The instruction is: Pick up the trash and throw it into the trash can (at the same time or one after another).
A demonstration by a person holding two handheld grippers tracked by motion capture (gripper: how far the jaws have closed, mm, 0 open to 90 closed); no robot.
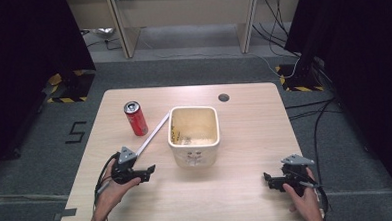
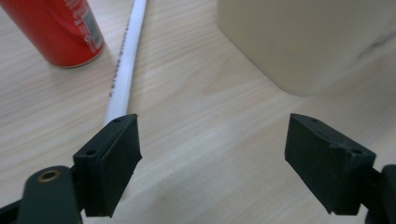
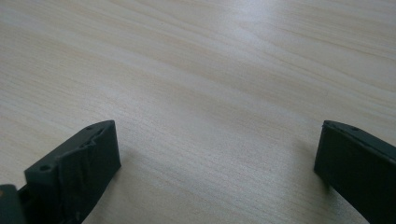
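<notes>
A red soda can (image 1: 135, 118) stands upright on the wooden table (image 1: 248, 198), left of a cream square tub (image 1: 194, 135). A long white strip (image 1: 151, 136) lies slanted between can and tub. My left gripper (image 1: 145, 172) rests near the front left, open and empty, just below the strip's near end. In the left gripper view the can (image 2: 60, 32), the strip (image 2: 123, 65) and the tub's wall (image 2: 308, 42) lie ahead of the spread jaws. My right gripper (image 1: 268, 179) sits at the front right, open over bare wood (image 3: 201, 93).
A dark round hole (image 1: 223, 97) marks the table's far side. Beyond the table are a grey floor, cables (image 1: 302, 61), yellow-black tape (image 1: 66, 98) and pale desk legs. Black curtains hang on both sides.
</notes>
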